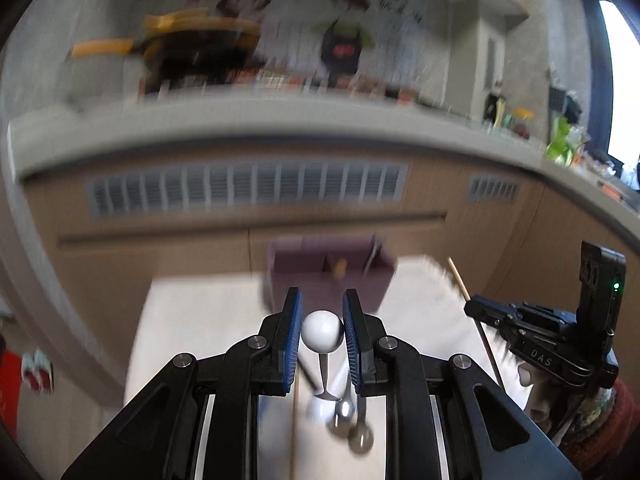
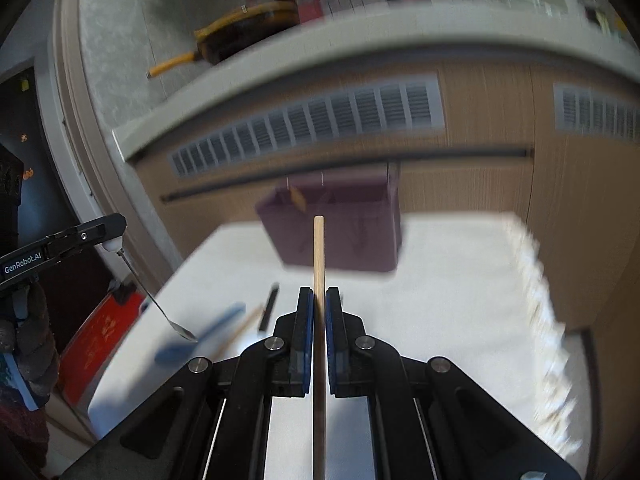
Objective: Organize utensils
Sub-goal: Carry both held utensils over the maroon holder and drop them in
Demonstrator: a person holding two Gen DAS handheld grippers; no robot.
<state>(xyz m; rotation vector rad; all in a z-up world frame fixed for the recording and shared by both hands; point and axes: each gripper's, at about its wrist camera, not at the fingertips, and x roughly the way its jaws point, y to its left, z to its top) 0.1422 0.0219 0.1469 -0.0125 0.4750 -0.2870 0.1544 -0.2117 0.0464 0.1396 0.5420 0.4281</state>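
Wooden chopstick [image 2: 319,256] points straight ahead, toward organizer [image 2: 340,224].

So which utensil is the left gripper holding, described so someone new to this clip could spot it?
Start at the white table with the purple box at its far edge. Above its left side the left gripper is shut on a thin metal spoon by the white ball at the handle's end, bowl hanging down. The right gripper holds a plain wooden stick instead.
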